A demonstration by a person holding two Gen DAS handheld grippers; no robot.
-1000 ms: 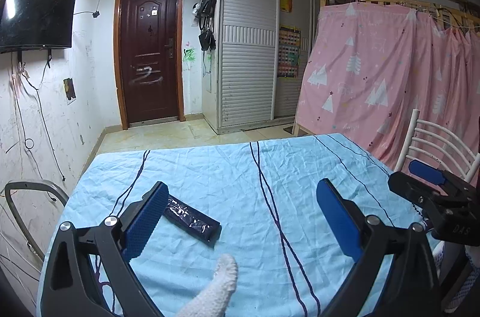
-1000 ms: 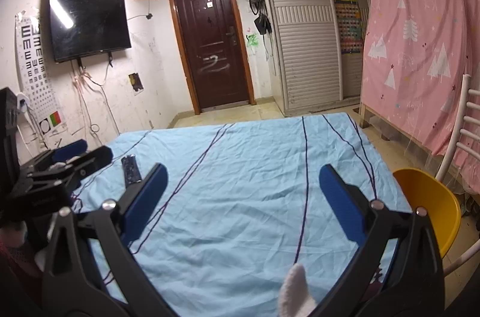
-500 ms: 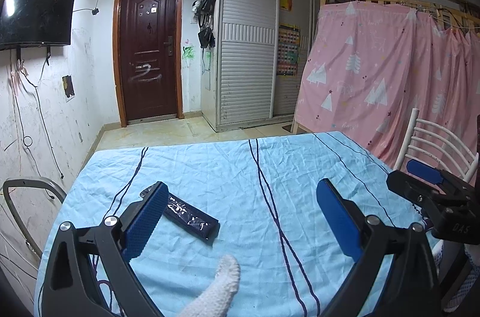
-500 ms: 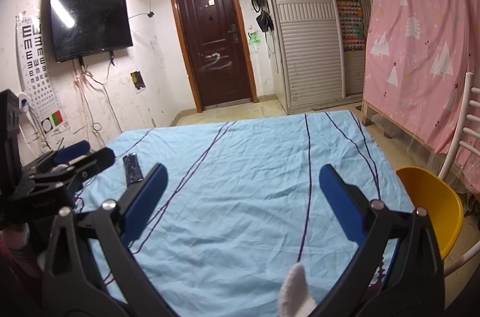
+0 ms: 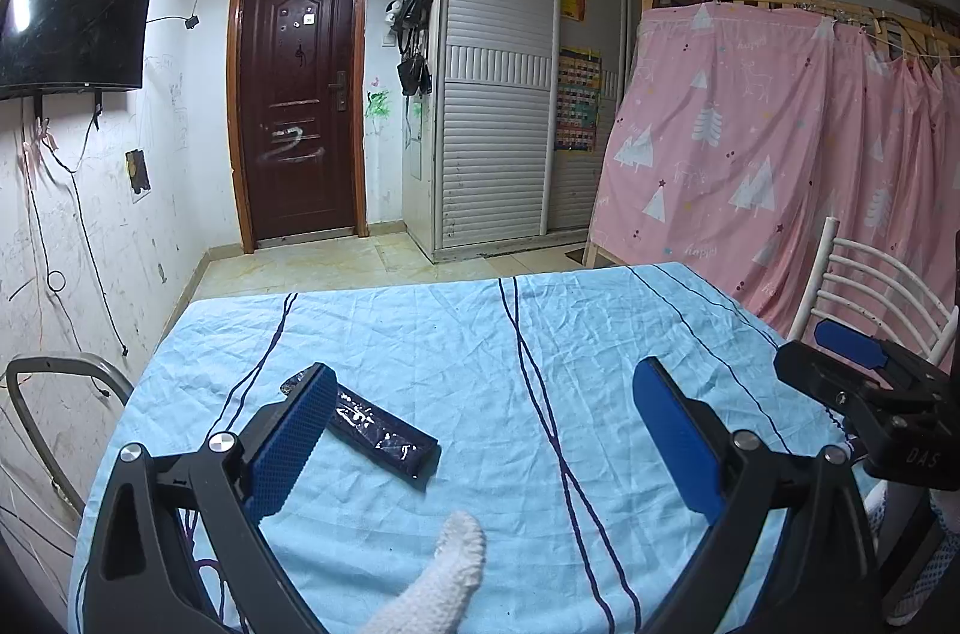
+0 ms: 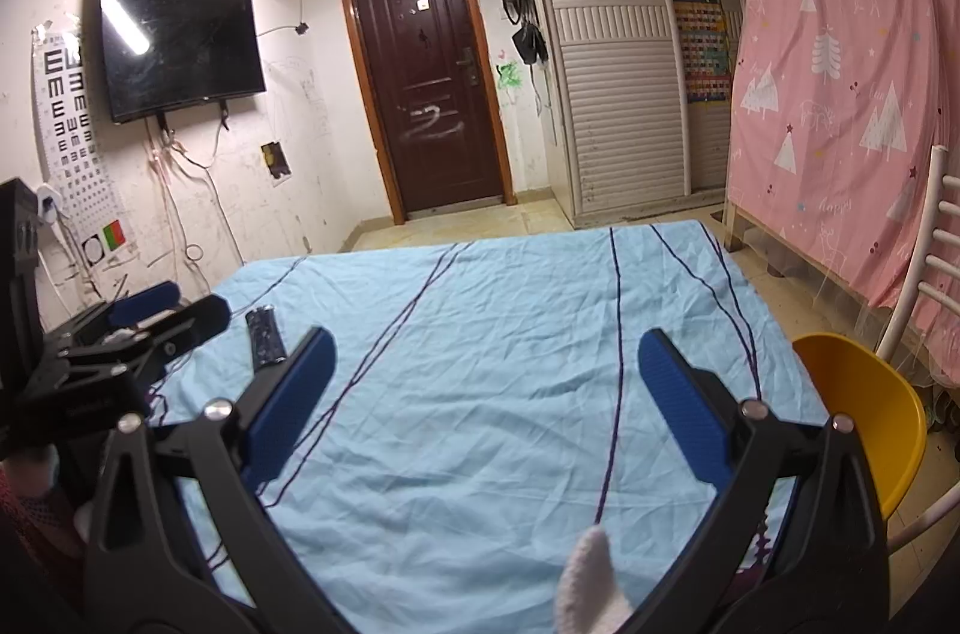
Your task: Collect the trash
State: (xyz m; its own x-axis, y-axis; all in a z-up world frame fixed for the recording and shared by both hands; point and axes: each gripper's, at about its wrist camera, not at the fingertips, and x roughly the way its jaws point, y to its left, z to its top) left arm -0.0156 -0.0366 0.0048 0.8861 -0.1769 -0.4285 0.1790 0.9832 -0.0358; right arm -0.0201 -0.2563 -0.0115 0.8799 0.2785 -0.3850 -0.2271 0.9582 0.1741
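Gaping wide, empty: left gripper (image 5: pixel 480 430), right gripper (image 6: pixel 486 388); black wrapper (image 5: pixel 384 439) untouched.

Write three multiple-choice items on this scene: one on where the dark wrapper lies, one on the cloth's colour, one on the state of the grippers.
1. Where does the dark wrapper lie?
A. on the floor
B. on the cloth, nearer the left gripper
C. on the yellow chair

2. What colour is the cloth?
A. light blue
B. pink
C. white

3. What state are the left gripper and right gripper in?
A. both shut
B. one holds the wrapper
C. both open and empty

Key: B, it lies by the left gripper's finger; A, blue with dark lines; C, fingers wide apart.
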